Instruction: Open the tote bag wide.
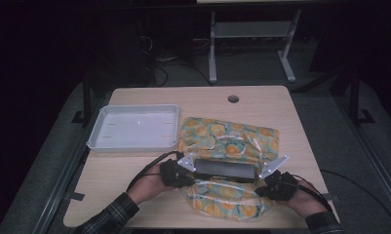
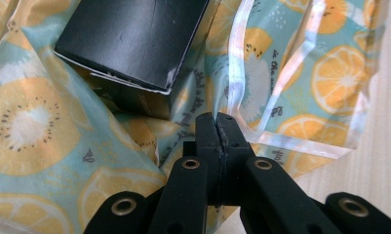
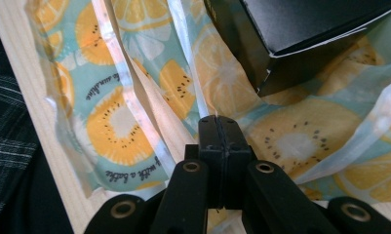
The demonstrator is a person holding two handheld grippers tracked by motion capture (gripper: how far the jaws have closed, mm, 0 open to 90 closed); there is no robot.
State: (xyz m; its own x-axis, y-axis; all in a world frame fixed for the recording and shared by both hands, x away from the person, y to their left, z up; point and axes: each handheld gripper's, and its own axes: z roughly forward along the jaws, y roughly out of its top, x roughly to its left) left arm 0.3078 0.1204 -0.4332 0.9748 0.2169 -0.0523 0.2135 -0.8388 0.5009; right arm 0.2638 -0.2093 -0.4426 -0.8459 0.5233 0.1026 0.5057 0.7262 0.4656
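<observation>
**Black box sitting sideways on the fruit bag**

The black box (image 1: 225, 171) lies flat on top of the fruit-print bag (image 1: 232, 139), near the front edge of the counter (image 1: 261, 100). Its long axis runs left to right across the counter, one end pointing at each hand. The left tongs (image 2: 217, 127) are shut tight on a fold of the bag just beside the box's left end, and the right tongs (image 3: 218, 127) are pinched on the bag film just beside the right end. A white tray (image 1: 134, 127) sits to the left, behind the left hand.
</observation>
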